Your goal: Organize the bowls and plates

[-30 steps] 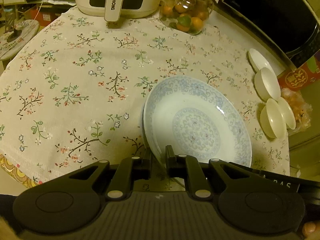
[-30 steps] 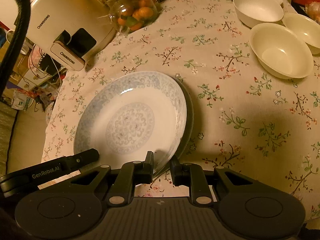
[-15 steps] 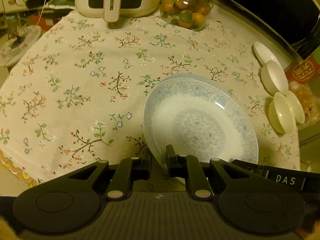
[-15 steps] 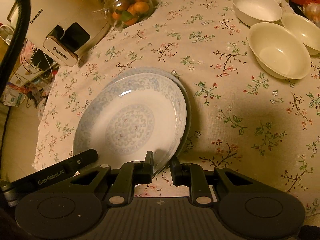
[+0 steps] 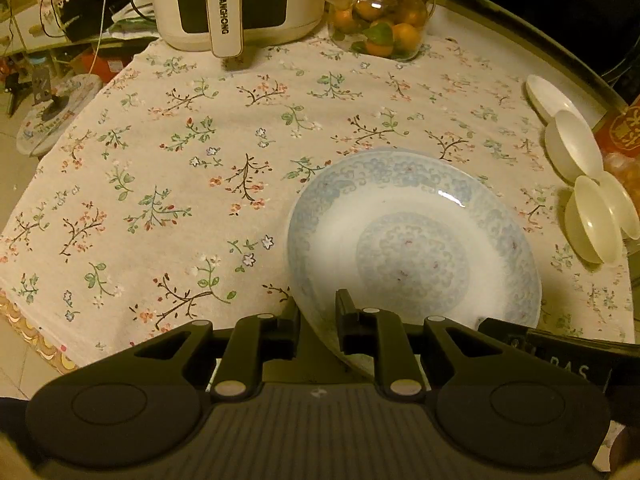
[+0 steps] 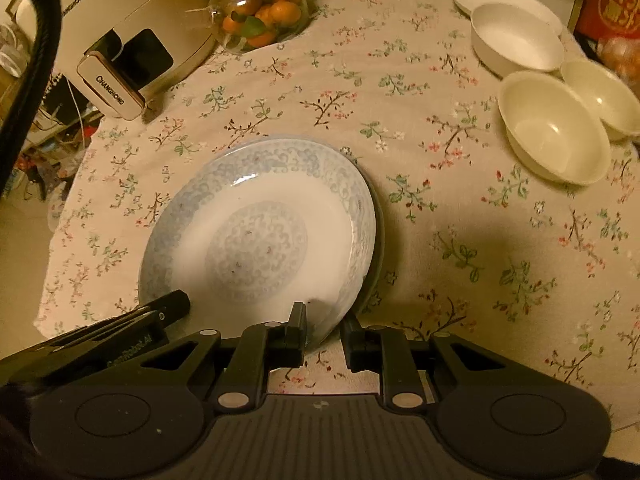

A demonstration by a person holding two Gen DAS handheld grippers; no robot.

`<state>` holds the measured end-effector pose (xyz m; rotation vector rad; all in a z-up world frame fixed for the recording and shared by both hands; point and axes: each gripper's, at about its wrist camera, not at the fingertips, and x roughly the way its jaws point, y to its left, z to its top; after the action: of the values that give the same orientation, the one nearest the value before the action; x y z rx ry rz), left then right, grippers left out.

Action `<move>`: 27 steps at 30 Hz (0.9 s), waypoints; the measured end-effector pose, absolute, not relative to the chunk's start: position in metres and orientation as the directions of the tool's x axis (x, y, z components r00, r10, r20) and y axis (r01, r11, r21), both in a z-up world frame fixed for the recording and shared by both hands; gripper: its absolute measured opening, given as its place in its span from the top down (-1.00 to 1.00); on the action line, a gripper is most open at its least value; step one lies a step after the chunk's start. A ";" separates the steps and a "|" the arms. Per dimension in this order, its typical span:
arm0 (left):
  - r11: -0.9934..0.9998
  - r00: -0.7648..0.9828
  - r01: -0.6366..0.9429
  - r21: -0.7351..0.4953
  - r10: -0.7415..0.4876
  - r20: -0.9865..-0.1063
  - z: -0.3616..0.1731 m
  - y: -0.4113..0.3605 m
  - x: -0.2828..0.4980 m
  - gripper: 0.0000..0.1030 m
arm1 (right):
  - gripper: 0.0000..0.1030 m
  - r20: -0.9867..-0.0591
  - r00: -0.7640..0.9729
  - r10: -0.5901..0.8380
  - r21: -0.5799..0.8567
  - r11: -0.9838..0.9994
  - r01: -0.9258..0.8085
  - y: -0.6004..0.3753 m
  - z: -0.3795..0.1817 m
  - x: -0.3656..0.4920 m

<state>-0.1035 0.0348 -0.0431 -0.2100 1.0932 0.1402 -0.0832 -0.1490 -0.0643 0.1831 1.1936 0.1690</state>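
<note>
Blue-patterned plate (image 5: pixel 412 240) sits atop another plate, near edge of the counter (image 5: pixel 180 168). Left hand-held gripper (image 5: pixel 318 312) has the plate's rim between its jaws, which are opening. Right hand-held gripper (image 6: pixel 323 326) pinches the rim opposite. Glass jar (image 6: pixel 260 12) holds oranges. Cream bowls (image 6: pixel 554 128) look empty, well apart.

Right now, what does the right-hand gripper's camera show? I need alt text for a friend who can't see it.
A handheld black gripper clamps the near rim of a blue-patterned white plate lying over another plate on a floral tablecloth. Cream bowls sit far right; a white appliance and fruit jar stand behind.
</note>
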 end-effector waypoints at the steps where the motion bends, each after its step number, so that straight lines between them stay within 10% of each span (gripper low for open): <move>1: 0.972 0.454 -0.215 -0.090 0.018 -0.891 -0.043 0.033 -0.104 0.69 | 0.64 -0.907 0.362 0.217 0.219 0.975 -0.035 -0.148 -0.064 -0.083; 27: 0.983 0.470 -0.185 -0.005 0.084 -0.879 -0.043 0.019 -0.107 0.73 | 0.55 -0.895 0.440 0.069 0.026 0.994 -0.104 -0.133 -0.075 -0.088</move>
<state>-0.1068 0.0195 -0.0428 -0.1046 1.0698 0.1651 -0.0881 -0.1333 -0.0747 -0.0345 1.1103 0.1076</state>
